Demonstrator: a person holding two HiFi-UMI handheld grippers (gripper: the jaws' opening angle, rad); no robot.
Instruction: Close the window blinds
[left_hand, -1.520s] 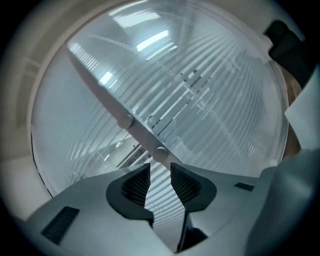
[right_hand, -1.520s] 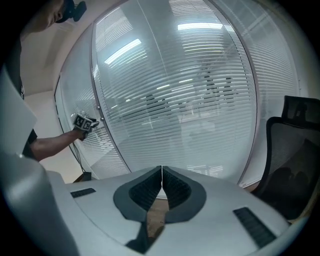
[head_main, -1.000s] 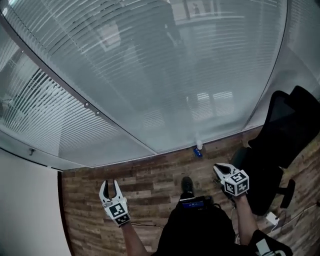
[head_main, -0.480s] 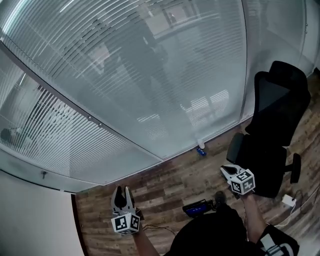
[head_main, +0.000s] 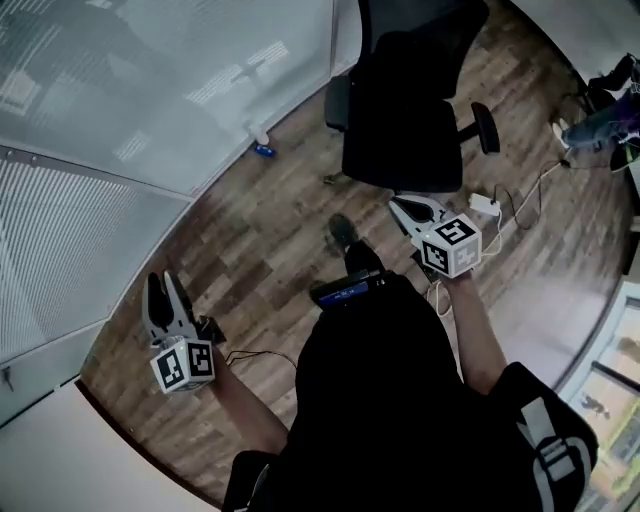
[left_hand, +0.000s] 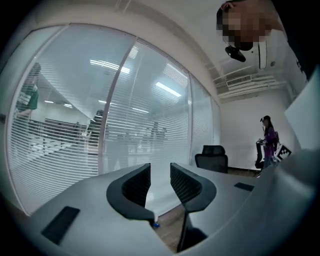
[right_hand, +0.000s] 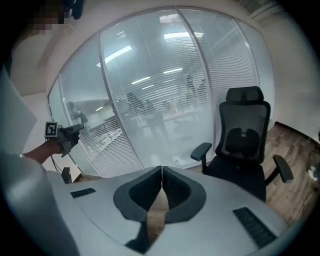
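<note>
The window blinds (head_main: 70, 240) hang with slats behind a glass wall (head_main: 150, 80) at the upper left of the head view. They also fill the left gripper view as blinds (left_hand: 65, 135) and the right gripper view as blinds (right_hand: 150, 105). My left gripper (head_main: 165, 293) is open above the wood floor, a little way from the glass, with nothing between its jaws. In its own view the left gripper (left_hand: 160, 172) points at the glass wall. My right gripper (head_main: 408, 208) is shut on nothing beside the chair; the same right gripper (right_hand: 161, 175) shows its jaws touching.
A black office chair (head_main: 405, 110) stands just beyond my right gripper. A small blue object (head_main: 264, 150) and a white one (head_main: 258, 133) lie at the foot of the glass. Cables and a white adapter (head_main: 487, 203) trail on the floor at right. A person (left_hand: 267, 142) stands far off.
The head view has swung right, away from the window, so the blinds slid to the upper left and the chair to top centre. Both grippers moved; the left one rolled.
</note>
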